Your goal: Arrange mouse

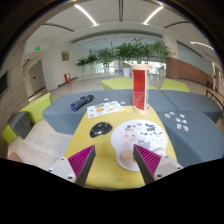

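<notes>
— Tongs (114, 163) gaping, holding nothing. Where's the mouse (127, 155)?
— On the white pad (140, 133), yellow surface (105, 172), just ahead of them. Approach, I'd say; next, close in.

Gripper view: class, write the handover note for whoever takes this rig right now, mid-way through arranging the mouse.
Gripper: open, holding nothing, above the yellow table.
Things: a white round mat lies just ahead of the fingers. A small dark thing on its near edge may be the mouse, but I cannot tell. A black disc lies left of the mat, and a red box stands beyond it.
Done: nothing gripped.
Left: confirm which item is the mouse, grip it and place it.
</notes>
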Motion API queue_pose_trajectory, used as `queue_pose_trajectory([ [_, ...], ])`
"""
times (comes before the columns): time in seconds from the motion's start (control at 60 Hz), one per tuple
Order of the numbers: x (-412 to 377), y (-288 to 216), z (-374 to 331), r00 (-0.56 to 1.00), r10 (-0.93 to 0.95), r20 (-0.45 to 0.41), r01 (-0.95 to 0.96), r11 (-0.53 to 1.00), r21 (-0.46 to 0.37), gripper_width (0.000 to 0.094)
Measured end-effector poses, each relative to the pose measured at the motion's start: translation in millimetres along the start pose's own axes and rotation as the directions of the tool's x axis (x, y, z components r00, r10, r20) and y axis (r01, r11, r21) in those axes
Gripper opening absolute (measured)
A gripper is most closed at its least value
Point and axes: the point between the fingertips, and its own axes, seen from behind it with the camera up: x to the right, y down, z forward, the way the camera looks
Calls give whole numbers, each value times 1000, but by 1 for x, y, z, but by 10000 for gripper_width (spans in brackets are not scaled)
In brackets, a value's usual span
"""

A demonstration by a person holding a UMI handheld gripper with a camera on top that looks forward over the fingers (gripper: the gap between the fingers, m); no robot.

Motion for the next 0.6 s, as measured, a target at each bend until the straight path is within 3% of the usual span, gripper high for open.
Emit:
queue_pose_trajectory([
  [0.167, -58, 2, 62, 992, -98, 76, 102, 994, -45, 815],
  [0.367, -69, 7, 130, 997, -71, 42, 76, 991, -107, 818],
  [0.6, -71, -21, 183, 1000, -22, 23, 24, 994, -110, 829],
])
